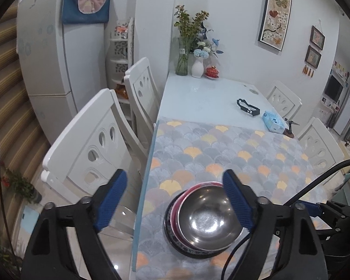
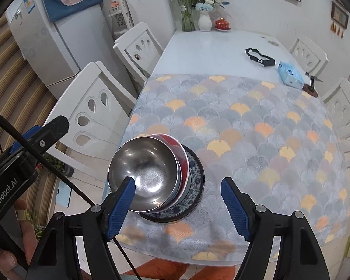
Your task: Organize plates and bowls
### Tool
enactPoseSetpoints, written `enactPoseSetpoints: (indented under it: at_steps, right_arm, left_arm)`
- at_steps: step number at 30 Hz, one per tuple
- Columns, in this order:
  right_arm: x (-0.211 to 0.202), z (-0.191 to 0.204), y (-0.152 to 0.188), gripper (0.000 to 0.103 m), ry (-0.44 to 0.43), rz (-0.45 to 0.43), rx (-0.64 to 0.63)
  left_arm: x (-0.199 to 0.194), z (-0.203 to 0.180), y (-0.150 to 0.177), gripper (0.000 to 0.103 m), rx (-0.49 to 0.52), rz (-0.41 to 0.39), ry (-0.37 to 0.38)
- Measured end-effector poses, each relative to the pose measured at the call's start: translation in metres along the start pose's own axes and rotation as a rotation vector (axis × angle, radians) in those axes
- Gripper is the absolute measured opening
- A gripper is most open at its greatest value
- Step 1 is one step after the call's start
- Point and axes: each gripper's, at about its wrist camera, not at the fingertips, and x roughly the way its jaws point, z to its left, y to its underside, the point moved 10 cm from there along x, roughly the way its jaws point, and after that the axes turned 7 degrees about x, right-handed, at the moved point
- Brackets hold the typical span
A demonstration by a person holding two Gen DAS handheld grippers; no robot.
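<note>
Blue pads of the left gripper fill the bottom of the left wrist view, spread wide with nothing between them; the right gripper in its own view is likewise wide open and holds nothing.

Below both sits the stack: a steel bowl on top, nested in a red bowl whose rim shows behind it, then a blue-patterned dish, then a dark plate at the bottom; the bowls sit off-centre toward the left edge of the plate; the stack rests on a mat with grey, yellow and orange fan shapes, near the table's left front corner.

In the right wrist view the left pad overlaps the steel bowl's near rim; whether it touches cannot be told; the left gripper's body shows at the left edge of that view, held in a hand.

Well apart, past the mat on the bare white top, lie a black frame and a blue tissue pack; at the far end against the wall stand a glass vase, a white vase and a red lidded cup; white chairs line both sides; a fridge stands to the left.
</note>
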Motion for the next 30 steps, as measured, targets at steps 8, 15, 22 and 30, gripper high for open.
enactPoseSetpoints:
  at_steps: [8, 15, 22, 30]
  right_arm:
    - [0.003, 0.004, 0.003, 0.074, -0.002, 0.009, 0.001]
    - [0.006, 0.006, 0.006, 0.074, -0.013, 0.023, 0.011]
    - [0.007, 0.006, 0.007, 0.074, -0.01, 0.028, 0.014]
    - [0.008, 0.005, 0.009, 0.074, -0.022, 0.037, 0.031]
  left_arm:
    - [0.001, 0.01, 0.0, 0.098, 0.028, -0.011, -0.077]
    - [0.0, 0.013, 0.001, 0.098, 0.032, -0.008, -0.091]
    - [0.005, 0.016, 0.003, 0.099, 0.035, 0.038, -0.11]
    - [0.006, 0.026, 0.005, 0.101, 0.038, 0.068, -0.208]
